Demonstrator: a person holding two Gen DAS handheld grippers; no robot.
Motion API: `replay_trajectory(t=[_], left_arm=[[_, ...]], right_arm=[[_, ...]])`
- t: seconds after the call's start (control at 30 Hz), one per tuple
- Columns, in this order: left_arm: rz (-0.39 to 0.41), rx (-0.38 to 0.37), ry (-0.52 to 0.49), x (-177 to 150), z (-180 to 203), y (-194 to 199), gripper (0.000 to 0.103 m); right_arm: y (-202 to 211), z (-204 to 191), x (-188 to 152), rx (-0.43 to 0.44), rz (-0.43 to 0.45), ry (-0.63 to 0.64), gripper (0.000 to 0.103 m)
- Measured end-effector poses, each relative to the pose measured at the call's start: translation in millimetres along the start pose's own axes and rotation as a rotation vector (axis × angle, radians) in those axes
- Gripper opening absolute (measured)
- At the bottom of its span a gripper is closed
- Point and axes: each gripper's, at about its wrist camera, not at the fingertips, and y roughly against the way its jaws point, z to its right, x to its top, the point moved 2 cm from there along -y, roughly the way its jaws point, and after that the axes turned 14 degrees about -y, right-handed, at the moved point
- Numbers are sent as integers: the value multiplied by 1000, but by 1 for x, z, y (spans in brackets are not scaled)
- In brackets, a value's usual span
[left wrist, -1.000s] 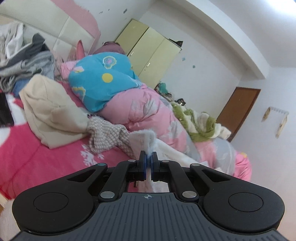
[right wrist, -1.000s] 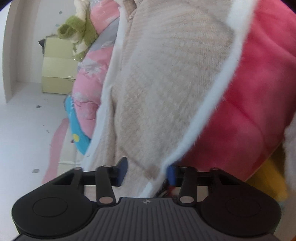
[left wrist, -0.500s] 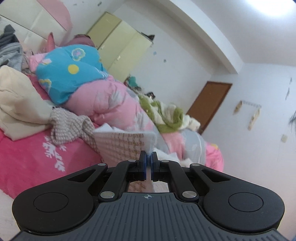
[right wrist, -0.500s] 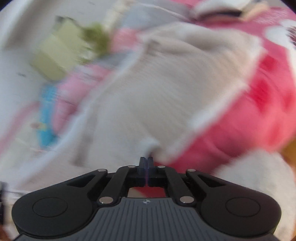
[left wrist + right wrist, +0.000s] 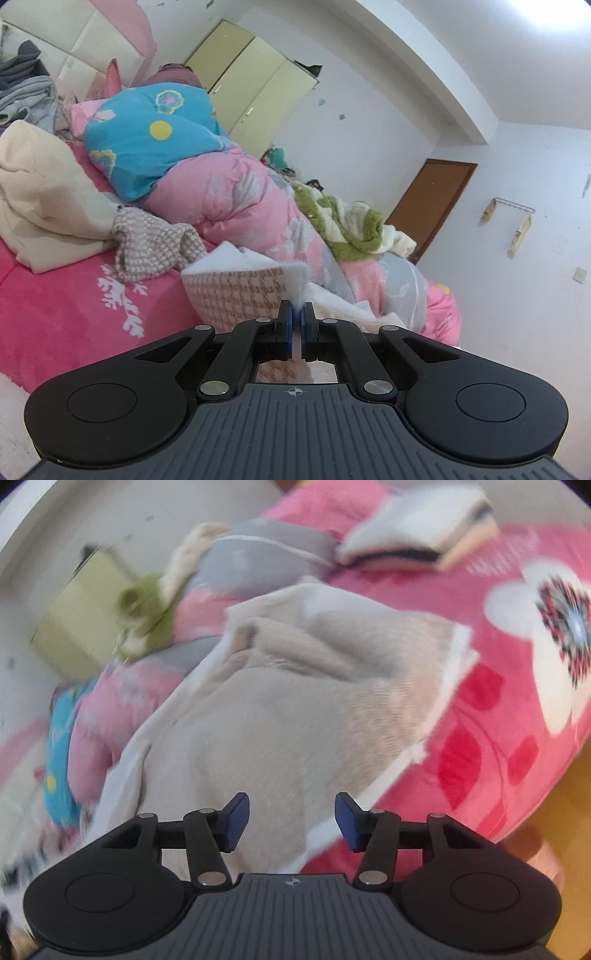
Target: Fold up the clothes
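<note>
- The left gripper is pinched tight on the fluffy white corner of a checked garment, lifted just in front of it over the pink bed cover.
- The right gripper is spread wide and empty; the same garment's white edge lies just below and ahead, running away to the upper right.
- Beyond sits a folded pile.
</note>
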Motion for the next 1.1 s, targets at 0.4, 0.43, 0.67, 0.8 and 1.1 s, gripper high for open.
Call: replay_trajectory(t=[0.4,0.43,0.67,0.8,1.1], left_arm=[[10,44,-17,5,-6,-8,2],[12,42,-18,6,-5,-8,2],[23,42,-38,11,-1,-10,2],[69,11,-65,31,4,-10,2],[48,-380,-224,47,93,-66,2]], right_arm=[[-1,1,31,91,148,-37,3],[6,0,34,91,193,-34,3],[10,39,36,32,194,-206,17],[19,53,32,3,207,-262,34],[61,27,19,46,299,-130,34]])
